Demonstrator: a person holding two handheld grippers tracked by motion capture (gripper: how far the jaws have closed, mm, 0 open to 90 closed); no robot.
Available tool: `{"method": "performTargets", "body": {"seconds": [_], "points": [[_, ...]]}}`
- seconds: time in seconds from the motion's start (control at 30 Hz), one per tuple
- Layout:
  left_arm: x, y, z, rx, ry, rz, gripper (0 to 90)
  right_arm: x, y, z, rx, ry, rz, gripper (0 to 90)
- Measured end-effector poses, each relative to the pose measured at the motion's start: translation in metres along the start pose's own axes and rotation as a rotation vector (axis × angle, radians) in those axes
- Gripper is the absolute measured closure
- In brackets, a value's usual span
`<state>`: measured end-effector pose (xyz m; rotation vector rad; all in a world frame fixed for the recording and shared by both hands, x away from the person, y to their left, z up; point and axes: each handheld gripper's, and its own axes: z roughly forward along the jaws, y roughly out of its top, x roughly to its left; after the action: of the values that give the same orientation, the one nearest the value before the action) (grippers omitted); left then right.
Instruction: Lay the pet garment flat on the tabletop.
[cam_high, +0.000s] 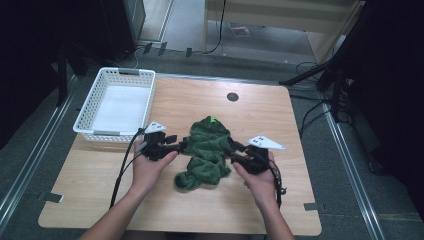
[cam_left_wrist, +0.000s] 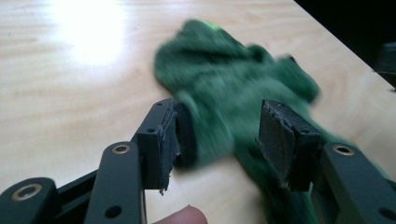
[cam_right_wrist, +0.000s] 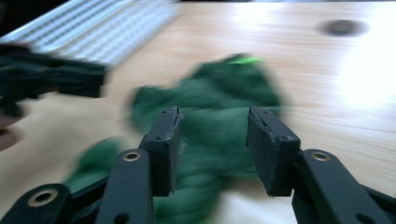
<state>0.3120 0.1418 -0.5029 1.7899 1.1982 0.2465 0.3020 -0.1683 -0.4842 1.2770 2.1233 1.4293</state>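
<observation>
Flanking a crumpled green towel (cam_high: 207, 152) with both grippers, mid-table.

Both forearms come in from the near edge, hands low over the wooden table (cam_high: 280, 200) and angled inward, so the left gripper (cam_high: 181, 145) and right gripper (cam_high: 231, 151) point at each other across the cloth. Count-wise: one towel, one white plastic basket (cam_high: 90, 107) at the far left corner, two grippers. In the left gripper view the jaws sit roughly half apart with towel fabric between them, pads not pressing on it as far as I can see. Same deal in the right gripper view: jaws parted, green cloth in the gap, nothing clamped. Both views are blurry, though.
</observation>
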Motion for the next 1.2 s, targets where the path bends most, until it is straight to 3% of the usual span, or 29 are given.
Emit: {"method": "performTargets", "body": {"seconds": [0.1, 0.13, 0.2, 0.3, 0.33, 0.37, 0.4, 0.47, 0.5, 0.57, 0.67, 0.77, 0.9, 0.93, 0.97, 1.0, 1.1, 1.17, 1.2], "points": [[-0.006, -0.027, -0.017, 0.026, -0.018, 0.019, 46.0, 0.035, -0.005, 0.006, 0.048, 0.079, -0.07, 51.0], [-0.007, -0.037, -0.021, 0.036, -0.017, 0.02, 46.0, 0.055, -0.011, 0.016, 0.079, 0.111, -0.096, 48.5], [-0.007, -0.057, -0.027, 0.051, -0.005, 0.019, 46.0, 0.062, -0.015, 0.022, 0.099, 0.114, -0.112, 46.4], [-0.006, -0.081, -0.026, 0.074, -0.017, 0.002, 46.6, 0.074, -0.025, 0.044, 0.17, 0.077, -0.137, 39.4], [-0.006, -0.086, -0.024, 0.064, -0.024, -0.007, 48.9, 0.078, -0.031, 0.056, 0.207, 0.043, -0.133, 38.0], [-0.007, -0.087, -0.025, 0.066, -0.031, -0.001, 48.9, 0.078, -0.031, 0.056, 0.207, 0.043, -0.133, 38.0], [-0.009, -0.086, -0.024, 0.068, -0.025, 0.023, 49.1, 0.079, -0.034, 0.06, 0.217, 0.02, -0.155, 41.1], [-0.011, -0.086, -0.023, 0.063, -0.031, 0.041, 50.6, 0.081, -0.039, 0.065, 0.219, -0.042, -0.197, 59.4], [-0.011, -0.087, -0.023, 0.066, -0.032, 0.045, 52.2, 0.08, -0.041, 0.065, 0.21, -0.049, -0.209, 69.5], [-0.012, -0.087, -0.023, 0.053, -0.029, 0.056, 56.3, 0.076, -0.041, 0.06, 0.171, -0.043, -0.178, 81.6], [-0.015, -0.087, -0.023, 0.047, -0.019, 0.079, 64.0, 0.069, -0.035, 0.042, 0.086, -0.039, -0.119, 83.7], [-0.017, -0.087, -0.023, 0.044, -0.011, 0.096, 68.8, 0.053, -0.03, 0.011, -0.027, -0.038, -0.058, 82.4], [-0.016, -0.087, -0.024, 0.046, -0.02, 0.092, 69.6, 0.023, -0.036, -0.025, -0.103, -0.067, 0.039, 79.9], [-0.015, -0.087, -0.024, 0.044, -0.022, 0.09, 69.5, 0.005, -0.045, -0.04, -0.096, -0.097, 0.087, 77.8], [-0.015, -0.088, -0.024, 0.04, -0.025, 0.088, 69.5, 0.005, -0.045, -0.04, -0.096, -0.097, 0.087, 77.8], [-0.014, -0.087, -0.024, 0.037, -0.023, 0.085, 69.3, -0.005, -0.051, -0.047, -0.086, -0.115, 0.117, 76.1], [-0.012, -0.087, -0.027, 0.02, -0.025, 0.067, 65.9, -0.029, -0.067, -0.064, -0.058, -0.222, 0.178, 67.3], [-0.011, -0.087, -0.029, 0.003, -0.029, 0.058, 61.0, -0.038, -0.072, -0.077, -0.081, -0.24, 0.216, 61.1], [-0.012, -0.086, -0.031, -0.005, -0.021, 0.061, 60.0, -0.04, -0.072, -0.083, -0.091, -0.241, 0.213, 59.3]]}}
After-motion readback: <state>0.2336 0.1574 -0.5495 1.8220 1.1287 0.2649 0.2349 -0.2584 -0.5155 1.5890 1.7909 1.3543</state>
